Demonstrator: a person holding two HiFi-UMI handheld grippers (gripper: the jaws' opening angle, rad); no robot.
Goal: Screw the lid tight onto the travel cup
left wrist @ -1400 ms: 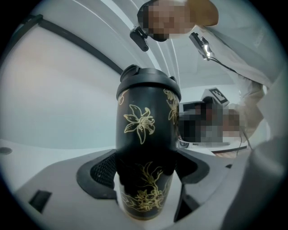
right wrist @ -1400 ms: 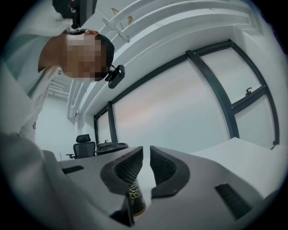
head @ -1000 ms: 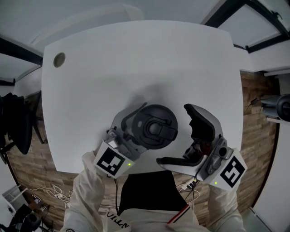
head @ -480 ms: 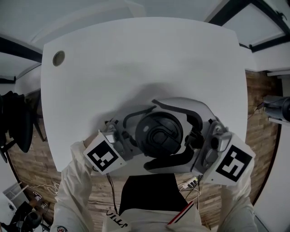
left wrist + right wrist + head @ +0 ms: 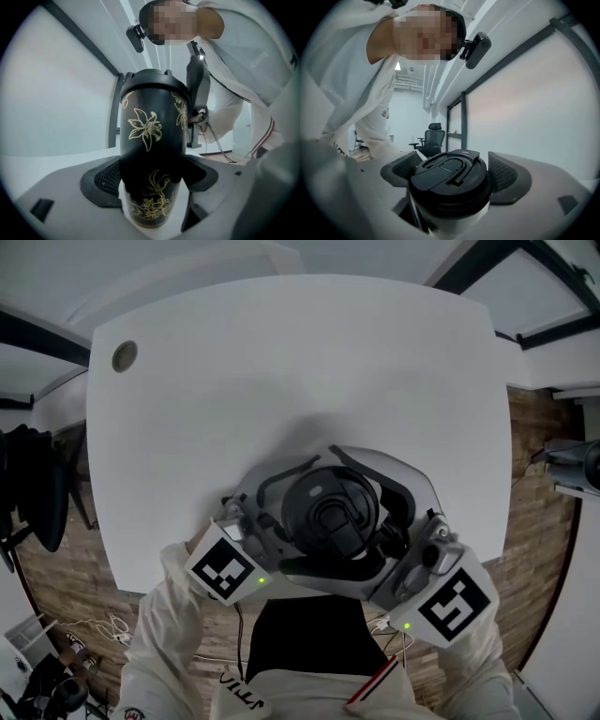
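The travel cup [image 5: 152, 140], black with gold flowers, stands upright between my left gripper's [image 5: 151, 180] pads, which press on its lower body from both sides. Its black flip-top lid [image 5: 450, 176] sits on the cup's top [image 5: 330, 512]. In the head view my left gripper [image 5: 298, 519] comes in from the lower left. My right gripper [image 5: 354, 521] comes from the lower right, with its jaws curved round the lid. In the right gripper view both pads [image 5: 502, 174] lie against the lid's rim, so my right gripper [image 5: 451, 174] is shut on it.
The cup is near the front edge of a white table [image 5: 281, 362] with a round cable hole [image 5: 124, 356] at its far left corner. Wooden floor [image 5: 61, 568] shows round the table. An office chair [image 5: 432, 136] stands far behind.
My right gripper has swung in from the right, passed its wide jaws round the lid and closed them on it. The left gripper keeps its hold on the cup, barely shifted.
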